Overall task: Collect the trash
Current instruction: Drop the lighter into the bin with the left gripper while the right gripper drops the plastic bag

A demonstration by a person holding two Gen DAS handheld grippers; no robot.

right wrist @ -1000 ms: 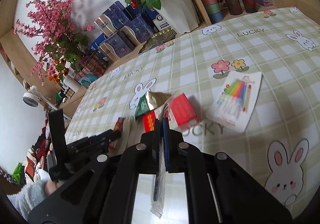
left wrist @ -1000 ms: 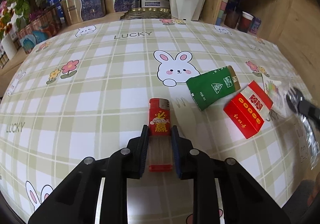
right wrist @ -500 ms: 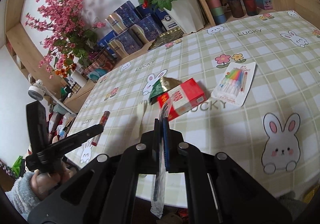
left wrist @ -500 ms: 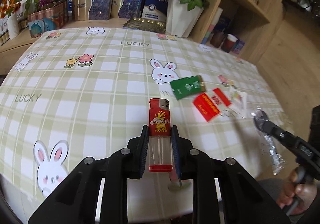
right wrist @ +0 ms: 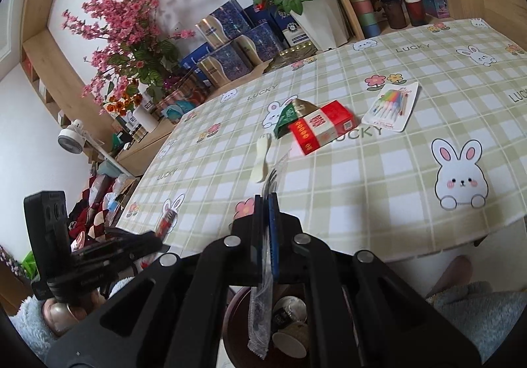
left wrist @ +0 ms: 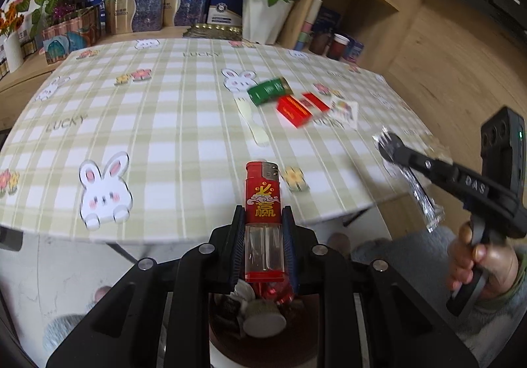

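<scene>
Left wrist view: left gripper [left wrist: 263, 229] clamped on a red lighter [left wrist: 263, 220], held off the near edge of the table [left wrist: 184, 124], above a dark bin [left wrist: 230, 331] of trash. Right gripper [right wrist: 267, 203] shut tight on a clear plastic wrapper [right wrist: 262, 308], dangling over the same bin. Left on the cloth near the far right corner: green packet [left wrist: 268, 91], red box [left wrist: 298, 106], pale spoon [left wrist: 253, 124].

Fingers hide most of the bin [left wrist: 230, 328] below.
</scene>
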